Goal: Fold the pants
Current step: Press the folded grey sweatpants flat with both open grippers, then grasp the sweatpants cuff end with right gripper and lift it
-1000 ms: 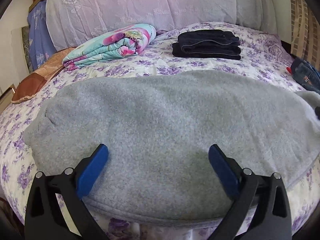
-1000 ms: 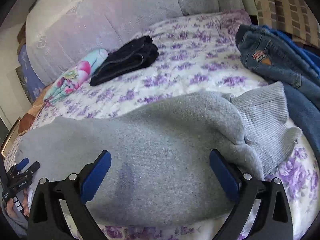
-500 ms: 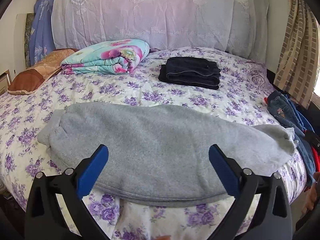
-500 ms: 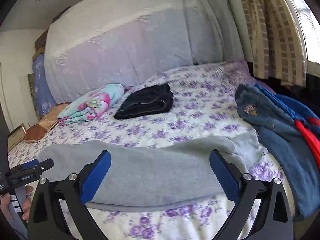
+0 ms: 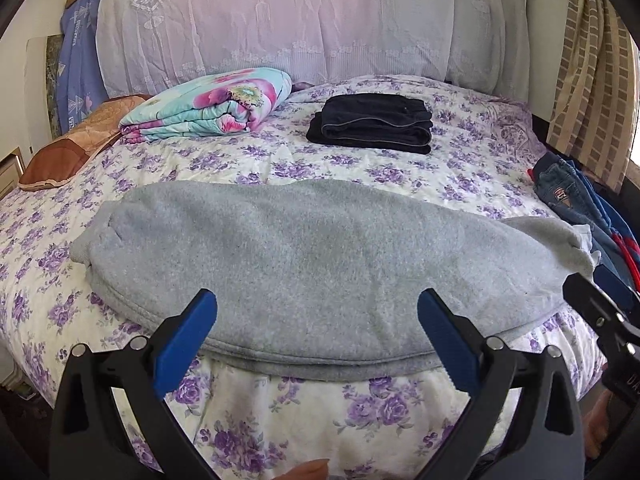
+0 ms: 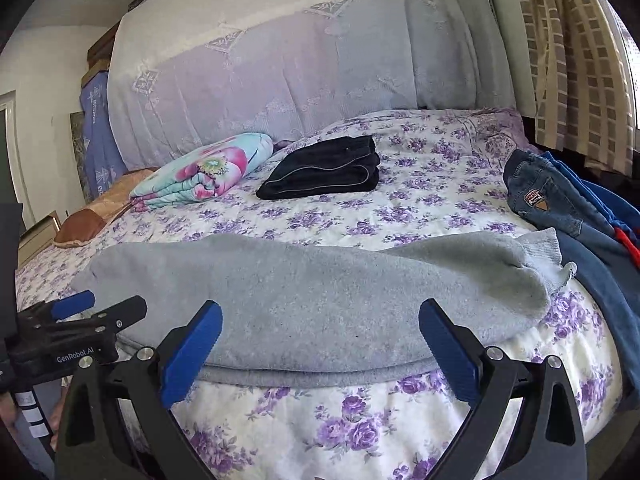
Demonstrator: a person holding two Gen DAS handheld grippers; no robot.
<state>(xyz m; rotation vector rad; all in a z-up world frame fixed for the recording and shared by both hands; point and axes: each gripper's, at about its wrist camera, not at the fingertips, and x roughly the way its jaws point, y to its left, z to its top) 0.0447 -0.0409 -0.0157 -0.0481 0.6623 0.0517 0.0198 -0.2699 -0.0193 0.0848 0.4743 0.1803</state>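
Both tongs wide apart, clamped on nothing: left gripper (image 5: 318, 336) hovering off the near edge of the bed (image 5: 280, 412), right gripper (image 6: 320, 338) likewise, each looking across the mattress from a little back. Blue pads (image 5: 186, 344) clear of any cloth.

Grey pants (image 5: 312, 268) laid crosswise along the near side of the bed, already doubled lengthwise by the look of it, one leg on the other, two layers showing along the near seam. Ribbed cuff end (image 6: 540, 256) off to the right, close to a heap of blue jeans (image 6: 560, 200); waist end to the left, bunched slightly. Surface fairly smooth, no big wrinkles.

Farther back, well apart from the grey cloth: dark folded pants (image 5: 372, 124), seemingly done already, and a folded floral quilt (image 5: 208, 108) just beside them near the headboard.

Step in hand, as a judgement: pause between folds, lengthwise fold finished, crosswise fold not yet begun. Next move likely calls for reaching to one end, pinching both layers together at the near and far corners, then carrying that end over toward the other. Needs care to catch both layers, or the upper leg slides off. Thick fleece, probably heavy and limp, so a low, even carry.
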